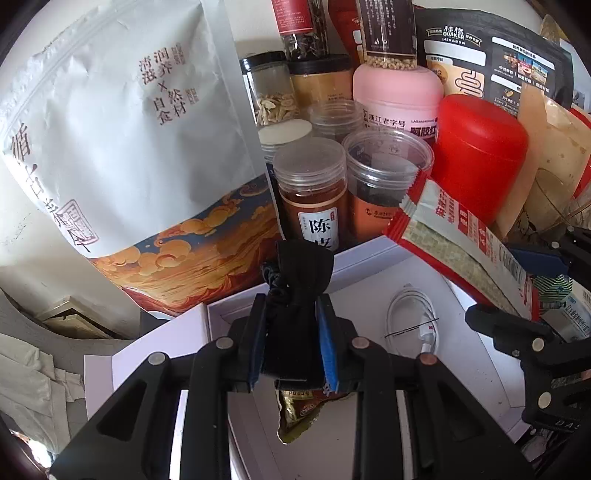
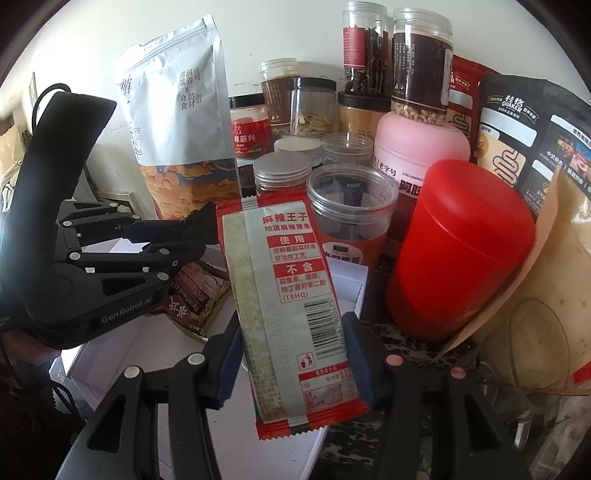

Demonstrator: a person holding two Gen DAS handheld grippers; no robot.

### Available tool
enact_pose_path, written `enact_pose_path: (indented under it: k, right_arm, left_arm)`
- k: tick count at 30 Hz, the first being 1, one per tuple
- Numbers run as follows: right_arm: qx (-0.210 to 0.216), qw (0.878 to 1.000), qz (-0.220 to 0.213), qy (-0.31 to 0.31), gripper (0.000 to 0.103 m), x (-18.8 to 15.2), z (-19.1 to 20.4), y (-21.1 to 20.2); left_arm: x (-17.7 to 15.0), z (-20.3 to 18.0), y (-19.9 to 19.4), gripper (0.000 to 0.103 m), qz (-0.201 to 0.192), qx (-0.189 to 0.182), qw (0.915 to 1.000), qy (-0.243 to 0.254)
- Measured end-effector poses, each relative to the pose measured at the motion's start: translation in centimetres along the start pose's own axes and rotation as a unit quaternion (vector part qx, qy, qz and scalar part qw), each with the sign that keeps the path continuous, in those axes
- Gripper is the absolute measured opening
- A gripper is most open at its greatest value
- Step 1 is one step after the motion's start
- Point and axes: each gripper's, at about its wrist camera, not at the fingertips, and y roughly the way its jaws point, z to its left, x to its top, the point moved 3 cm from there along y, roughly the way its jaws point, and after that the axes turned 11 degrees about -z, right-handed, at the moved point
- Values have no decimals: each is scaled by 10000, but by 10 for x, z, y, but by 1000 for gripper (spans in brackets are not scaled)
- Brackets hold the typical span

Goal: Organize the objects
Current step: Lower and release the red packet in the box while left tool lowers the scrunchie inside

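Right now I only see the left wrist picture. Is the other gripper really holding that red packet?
Observer: Yes. The right gripper is shut on the packet, with the barcode side facing its camera.
Operator: Is anything hiding behind the big white bag?
Observer: A red-label jar stands just right of the bag. The bag blocks it from your side.
Operator: My picture cuts off the tall jar on the pink tub. Has it got a lid?
Observer: Yes, the tall jar on the pink tub has a clear ribbed lid.
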Motion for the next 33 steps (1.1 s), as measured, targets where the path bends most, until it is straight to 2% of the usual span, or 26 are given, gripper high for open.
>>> enact_pose_path:
  k: [7,12,17,23,33]
  right_arm:
    - [1,9999,159,-12,52,-9,3,10]
    - [35,9997,245,2,52,-16,8,15]
    - [63,9995,292,-40,52,-19,15,19]
    - [79,9995,290,-23,47,-21,14,21]
    - [-10,9988,479,63,47,-28,8,30]
  left_arm:
    - [-9,-7,19,25,223,-73,9997,54]
    - [-14,-11,30,25,394,-300,9988,-40]
    - [-19,-17,37,25,475,-259,9985,51]
    - [-23,-22,44,25,544,-260,9981,82]
    - [-29,-25,52,25,629,-227,9977,139]
